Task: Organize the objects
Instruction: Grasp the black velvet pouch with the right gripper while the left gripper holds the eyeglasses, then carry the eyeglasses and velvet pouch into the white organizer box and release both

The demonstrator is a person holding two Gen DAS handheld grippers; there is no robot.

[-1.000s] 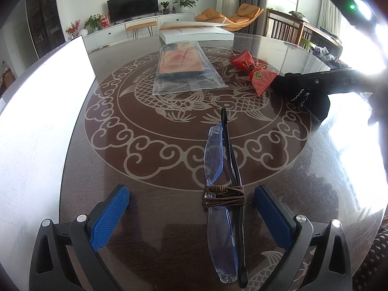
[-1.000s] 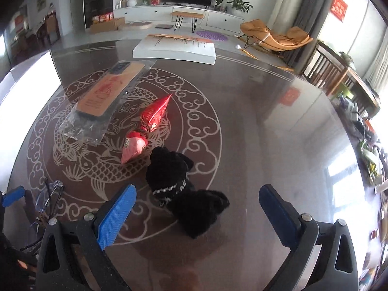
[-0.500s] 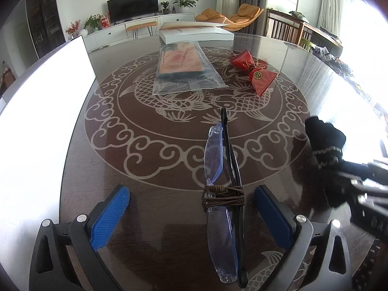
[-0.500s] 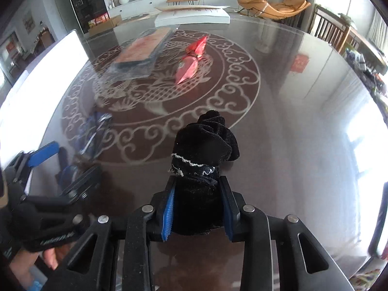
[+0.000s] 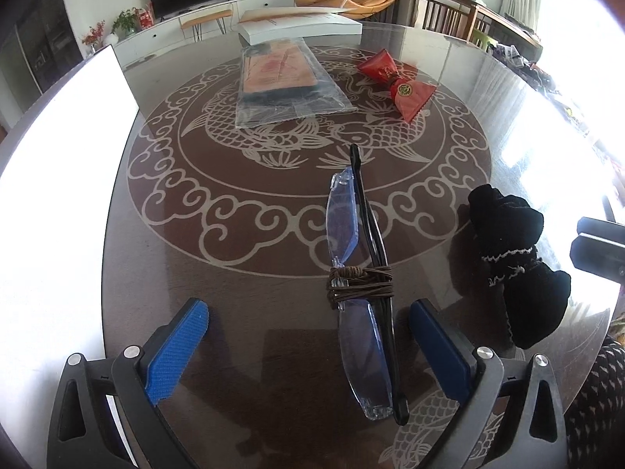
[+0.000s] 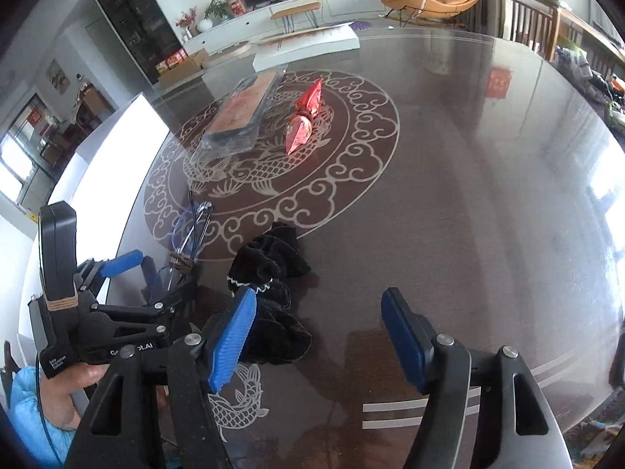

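Observation:
Folded blue-lens glasses [image 5: 357, 273], bound with brown cord, lie on the dark table between the fingers of my open left gripper [image 5: 308, 314]. They also show in the right wrist view [image 6: 191, 230]. A black velvet pouch [image 5: 515, 258] lies on the table to the right of the glasses. In the right wrist view the pouch [image 6: 269, 273] lies just left of and beyond my open, empty right gripper [image 6: 318, 312]. A red candy-shaped packet [image 5: 396, 82] and a plastic-wrapped flat pack [image 5: 287, 82] lie farther back.
A white box [image 5: 300, 25] stands at the table's far edge. A bright white board [image 5: 54, 179] covers the table's left side. The left gripper's body [image 6: 97, 305] and the hand holding it sit at the left of the right wrist view. Chairs stand beyond the table on the right.
My right gripper has opened and let go of the black pouch, which now lies on the table right of the glasses. The gripper has drawn back to the pouch's right. The left gripper has not moved.

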